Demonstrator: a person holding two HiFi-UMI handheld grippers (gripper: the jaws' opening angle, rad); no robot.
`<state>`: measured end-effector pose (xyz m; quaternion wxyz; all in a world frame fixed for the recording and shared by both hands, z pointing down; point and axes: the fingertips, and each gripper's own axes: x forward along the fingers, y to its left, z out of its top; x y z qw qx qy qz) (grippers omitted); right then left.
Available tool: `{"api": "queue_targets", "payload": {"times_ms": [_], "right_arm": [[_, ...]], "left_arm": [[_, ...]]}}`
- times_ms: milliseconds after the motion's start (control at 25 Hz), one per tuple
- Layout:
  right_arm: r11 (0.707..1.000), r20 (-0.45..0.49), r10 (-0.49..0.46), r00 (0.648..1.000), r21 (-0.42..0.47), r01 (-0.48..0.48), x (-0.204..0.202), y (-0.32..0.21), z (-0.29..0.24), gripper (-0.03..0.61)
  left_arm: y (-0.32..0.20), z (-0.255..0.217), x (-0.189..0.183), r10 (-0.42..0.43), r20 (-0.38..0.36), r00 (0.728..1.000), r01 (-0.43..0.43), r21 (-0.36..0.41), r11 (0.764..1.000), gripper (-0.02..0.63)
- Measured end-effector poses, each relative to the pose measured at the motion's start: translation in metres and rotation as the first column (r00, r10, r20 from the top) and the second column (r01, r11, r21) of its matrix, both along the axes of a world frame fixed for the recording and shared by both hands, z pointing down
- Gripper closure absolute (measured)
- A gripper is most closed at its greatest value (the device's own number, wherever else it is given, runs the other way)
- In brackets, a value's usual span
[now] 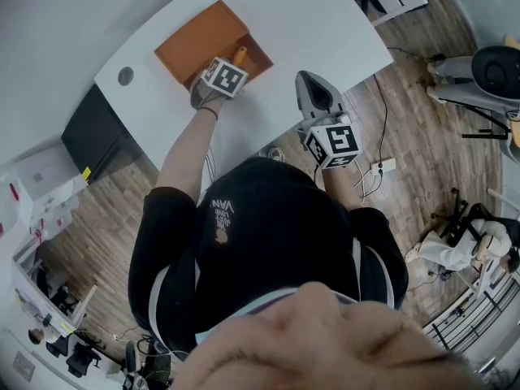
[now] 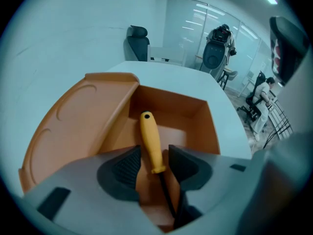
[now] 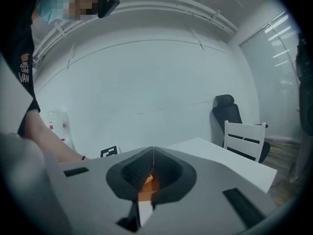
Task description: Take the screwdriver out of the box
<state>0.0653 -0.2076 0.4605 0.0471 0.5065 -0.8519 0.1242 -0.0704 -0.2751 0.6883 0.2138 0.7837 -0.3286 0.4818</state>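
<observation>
An orange box [image 1: 203, 39] stands open on the white table [image 1: 309, 23], its lid [image 2: 73, 116] folded back to the left. Inside lies a screwdriver [image 2: 150, 141] with a yellow handle and a dark shaft; its handle end [image 1: 240, 55] shows in the head view. My left gripper [image 2: 154, 155] points steeply down into the box, open, with the handle's collar between the pads and a gap on both sides. My right gripper [image 3: 153, 153] is shut and holds nothing; it hovers over the table's near edge [image 1: 313, 88], right of the box.
A round cable hole [image 1: 125, 75] sits in the table left of the box. A black cabinet [image 1: 97, 128] stands under the table's left end. A dark office chair [image 2: 138, 40] and a white chair [image 3: 244, 136] stand beyond the table.
</observation>
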Motion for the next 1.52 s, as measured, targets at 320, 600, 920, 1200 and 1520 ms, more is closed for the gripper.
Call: {"api": "queue_targets", "payload": {"times_ms": [320,600,920,1200,1520], "right_arm": [[1.0,0.004,-0.007,1.0,-0.006,0.007,-0.002,0.001,0.004,0.566],[1.0,0.009,-0.01,1.0,-0.004,0.01,-0.002,-0.001,0.003,0.566],[1.0,0.007,-0.013,1.0,-0.002,0.013,-0.002,0.0,0.003,0.566],[1.0,0.005,-0.016,1.0,0.005,0.016,0.004,0.0,-0.001,0.566],[0.999,0.006,-0.032,0.999,0.013,0.032,-0.003,0.001,-0.005,0.566]], "left_arm": [[0.0,0.003,0.0,0.014,0.02,1.0,-0.014,0.014,1.0,0.436],[0.001,0.007,0.002,0.016,0.023,1.0,-0.016,0.012,1.0,0.492],[0.001,0.007,-0.001,-0.001,0.011,1.0,0.001,0.013,1.0,0.522],[0.002,0.006,-0.001,-0.015,0.004,1.0,0.015,0.012,1.0,0.525],[0.002,-0.004,-0.011,-0.035,-0.014,0.999,0.036,0.025,0.999,0.525]]}}
